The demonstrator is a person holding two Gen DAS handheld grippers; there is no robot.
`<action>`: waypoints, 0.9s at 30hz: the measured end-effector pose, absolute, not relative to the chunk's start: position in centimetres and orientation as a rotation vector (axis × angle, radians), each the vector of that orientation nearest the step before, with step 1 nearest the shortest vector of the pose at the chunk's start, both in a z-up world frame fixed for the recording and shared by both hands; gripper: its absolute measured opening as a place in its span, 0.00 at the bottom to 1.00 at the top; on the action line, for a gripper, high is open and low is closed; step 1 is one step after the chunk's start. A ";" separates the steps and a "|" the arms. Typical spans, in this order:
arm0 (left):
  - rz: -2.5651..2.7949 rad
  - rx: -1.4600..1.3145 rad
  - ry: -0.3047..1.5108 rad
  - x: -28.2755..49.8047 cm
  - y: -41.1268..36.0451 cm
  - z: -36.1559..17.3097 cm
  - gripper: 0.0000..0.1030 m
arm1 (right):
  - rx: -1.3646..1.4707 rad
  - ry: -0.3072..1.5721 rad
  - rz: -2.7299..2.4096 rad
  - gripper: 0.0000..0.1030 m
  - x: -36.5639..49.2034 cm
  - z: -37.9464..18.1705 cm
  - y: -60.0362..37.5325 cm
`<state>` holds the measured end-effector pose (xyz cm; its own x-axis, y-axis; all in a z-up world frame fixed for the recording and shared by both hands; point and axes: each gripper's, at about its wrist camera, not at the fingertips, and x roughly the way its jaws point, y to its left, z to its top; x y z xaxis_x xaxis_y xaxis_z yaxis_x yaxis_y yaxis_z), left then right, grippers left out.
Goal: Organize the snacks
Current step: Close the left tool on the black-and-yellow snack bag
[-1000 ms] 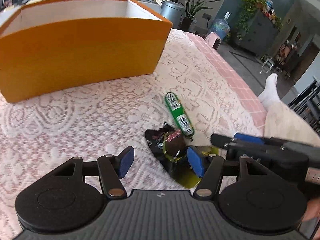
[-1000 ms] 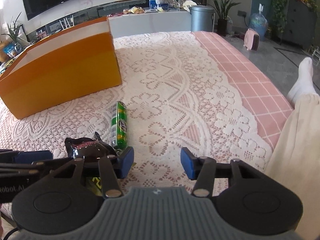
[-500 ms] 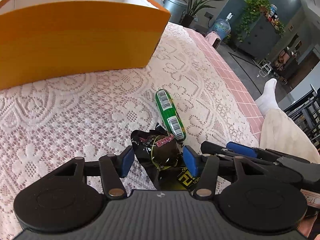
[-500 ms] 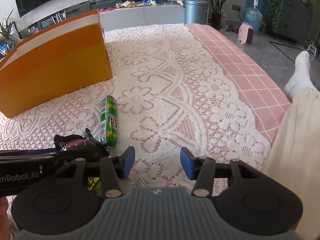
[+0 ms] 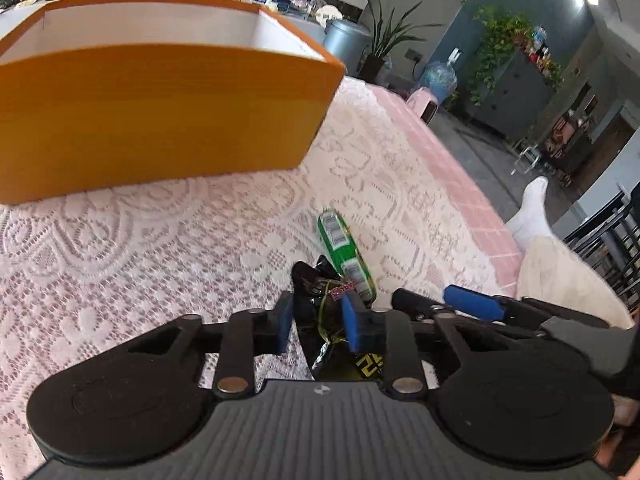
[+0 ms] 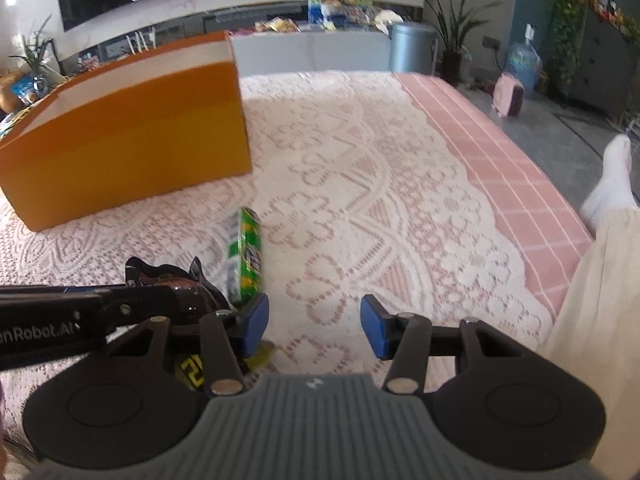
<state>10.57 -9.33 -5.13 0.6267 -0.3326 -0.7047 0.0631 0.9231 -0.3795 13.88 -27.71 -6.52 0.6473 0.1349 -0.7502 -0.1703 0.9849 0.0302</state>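
My left gripper is shut on a black snack packet with a red label, just above the lace cloth. The packet also shows in the right wrist view. A green snack tube lies on the cloth just beyond it and shows in the right wrist view too. A yellow-green wrapper lies under my left fingers. My right gripper is open and empty to the right of the snacks. An orange box with a white inside stands open at the far left.
The lace cloth covers a pink checked table whose right edge is near. A person's leg in cream trousers and a white sock is at the right. A bin and plants stand beyond the table.
My left gripper has closed on the black packet and lifted it slightly. The view has tilted up toward the orange box. My right gripper has stayed open in about the same place.
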 end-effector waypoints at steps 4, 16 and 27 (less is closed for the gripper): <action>-0.219 -0.294 0.870 10.5 -8.8 -4.9 0.20 | -0.069 0.823 0.210 0.49 13.9 -6.4 -26.8; -0.225 -0.428 0.922 11.0 -7.9 -6.5 0.37 | -0.094 0.886 0.182 0.39 14.3 -7.5 -26.6; -0.245 -0.448 0.929 11.8 -8.3 -7.9 0.44 | -0.178 0.899 0.205 0.38 14.0 -8.2 -25.3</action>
